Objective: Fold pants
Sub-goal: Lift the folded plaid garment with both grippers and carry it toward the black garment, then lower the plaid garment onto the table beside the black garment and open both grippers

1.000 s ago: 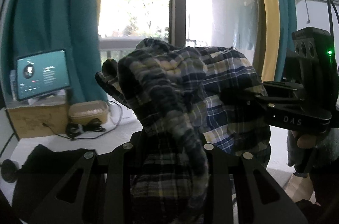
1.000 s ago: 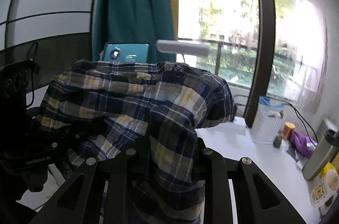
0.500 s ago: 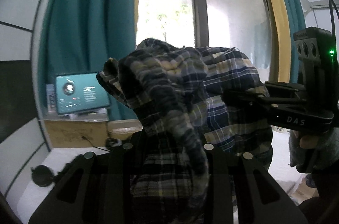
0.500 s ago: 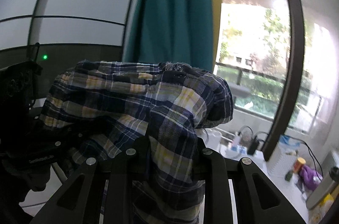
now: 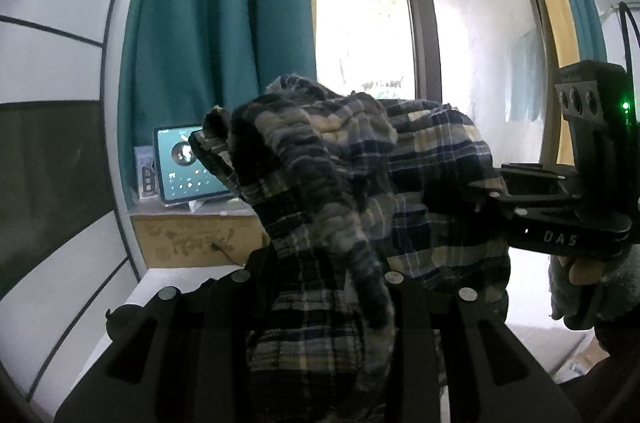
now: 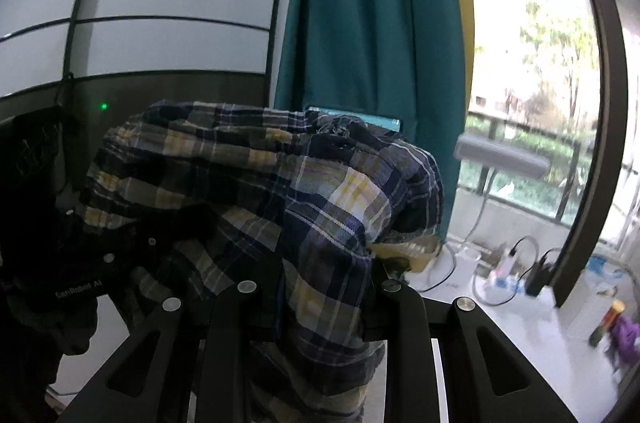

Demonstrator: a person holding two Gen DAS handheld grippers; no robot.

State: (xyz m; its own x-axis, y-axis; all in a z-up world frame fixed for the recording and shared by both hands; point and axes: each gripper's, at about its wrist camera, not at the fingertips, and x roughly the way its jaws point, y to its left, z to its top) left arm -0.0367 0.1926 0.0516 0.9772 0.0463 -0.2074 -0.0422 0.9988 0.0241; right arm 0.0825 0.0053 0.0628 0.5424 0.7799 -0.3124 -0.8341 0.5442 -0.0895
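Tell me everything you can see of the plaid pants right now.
The plaid pants are soft woven cloth, checked in navy, grey, white and pale yellow. They are bunched and crumpled, held up in the air rather than lying flat. A gathered band of cloth runs between the jaws of the left gripper, and another bunch sits in the jaws of the right gripper; cloth drapes between the two. Legs and waistband cannot be told apart.

Bunched navy-and-yellow plaid pants [image 5: 360, 191], apparently lifted off the table.
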